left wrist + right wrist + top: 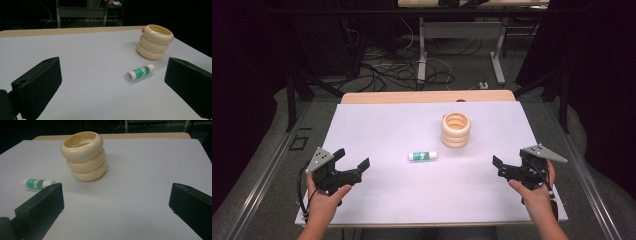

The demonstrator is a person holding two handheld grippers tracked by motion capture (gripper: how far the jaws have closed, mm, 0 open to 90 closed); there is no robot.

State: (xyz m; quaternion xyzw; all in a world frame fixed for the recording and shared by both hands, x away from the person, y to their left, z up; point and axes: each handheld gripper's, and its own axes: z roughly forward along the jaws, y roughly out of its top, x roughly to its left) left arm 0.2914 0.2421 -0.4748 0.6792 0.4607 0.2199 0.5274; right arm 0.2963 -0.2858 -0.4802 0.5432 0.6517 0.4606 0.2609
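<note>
you're at the start: both the left gripper (354,165) and right gripper (502,166) hover with jaws wide apart, nothing held. the glue stick (422,156) lies mid-bench on its side (just beside the ringed cream holder (456,130)); next you'd likely reach in and straddle it squarely.

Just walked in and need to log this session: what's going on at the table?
A person holds a tool in each hand over a white table. The left tool and right tool are both open and hold nothing. Between them a glue stick lies on its side, apart from a cream ringed holder standing upright behind it.
</note>
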